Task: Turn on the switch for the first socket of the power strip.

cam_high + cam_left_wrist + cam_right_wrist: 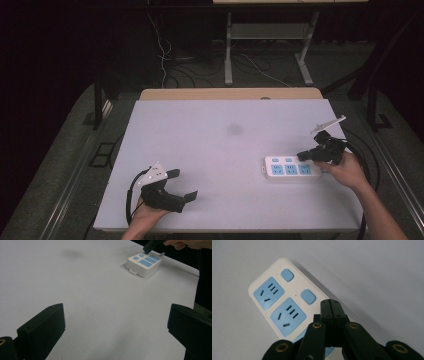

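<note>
So the white power strip [292, 168] with the blue sockets is lying flat near the right edge of the surface [215, 150], a bit toward the near side. The right gripper [330, 305] has its fingers clenched tight together with nothing between them, tip hovering right over the strip by the third rocker switch, the one closest to the right edge. Looks to me like the switch-pressing step: closed fingers used as a poker. Next move is probably a short, straight push down onto that button without shoving the strip sideways. The left gripper [186, 186] sits near the front-left corner, fingers spread wide, holding nothing, well apart from the strip.
</note>
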{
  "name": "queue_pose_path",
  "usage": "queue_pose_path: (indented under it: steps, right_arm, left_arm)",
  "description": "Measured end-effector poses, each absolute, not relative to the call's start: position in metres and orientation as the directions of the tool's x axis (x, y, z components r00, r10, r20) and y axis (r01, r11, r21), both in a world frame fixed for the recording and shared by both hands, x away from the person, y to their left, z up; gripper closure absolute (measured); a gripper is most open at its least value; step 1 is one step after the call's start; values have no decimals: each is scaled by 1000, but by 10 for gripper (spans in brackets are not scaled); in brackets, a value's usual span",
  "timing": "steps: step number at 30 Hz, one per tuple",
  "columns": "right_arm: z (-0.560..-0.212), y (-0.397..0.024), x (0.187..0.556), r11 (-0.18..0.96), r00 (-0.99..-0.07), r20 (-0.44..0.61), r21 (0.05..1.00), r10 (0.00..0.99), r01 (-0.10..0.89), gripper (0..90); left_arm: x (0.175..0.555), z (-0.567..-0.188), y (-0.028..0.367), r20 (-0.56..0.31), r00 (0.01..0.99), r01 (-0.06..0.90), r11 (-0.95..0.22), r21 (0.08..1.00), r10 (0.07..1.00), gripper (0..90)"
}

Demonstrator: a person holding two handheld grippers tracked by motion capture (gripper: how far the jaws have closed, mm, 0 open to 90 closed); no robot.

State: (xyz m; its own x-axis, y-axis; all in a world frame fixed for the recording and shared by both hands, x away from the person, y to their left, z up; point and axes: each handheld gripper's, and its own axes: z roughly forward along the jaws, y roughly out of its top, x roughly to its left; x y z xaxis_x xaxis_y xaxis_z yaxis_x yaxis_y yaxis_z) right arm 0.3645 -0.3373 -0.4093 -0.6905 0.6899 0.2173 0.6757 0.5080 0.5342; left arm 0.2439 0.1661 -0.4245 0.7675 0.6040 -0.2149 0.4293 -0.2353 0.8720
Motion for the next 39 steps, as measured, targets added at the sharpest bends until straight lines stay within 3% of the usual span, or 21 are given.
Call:
queue_pose_path:
  steps: [19, 26, 39]
  right_arm:
    - [-416, -341, 363, 465, -677, 245, 565, 694, 682, 900]
    - [-424, -351, 362, 393, -655, 321, 595, 684, 701, 900]
    - [-426, -352, 360, 391, -669, 301, 623, 680, 678, 900]
  left_arm:
    - [244, -425, 167, -205, 765, 426, -241, 872, 610, 0]
    - [243, -425, 167, -202, 764, 426, -245, 871, 613, 0]
    - [243, -426, 167, -200, 764, 427, -248, 869, 614, 0]
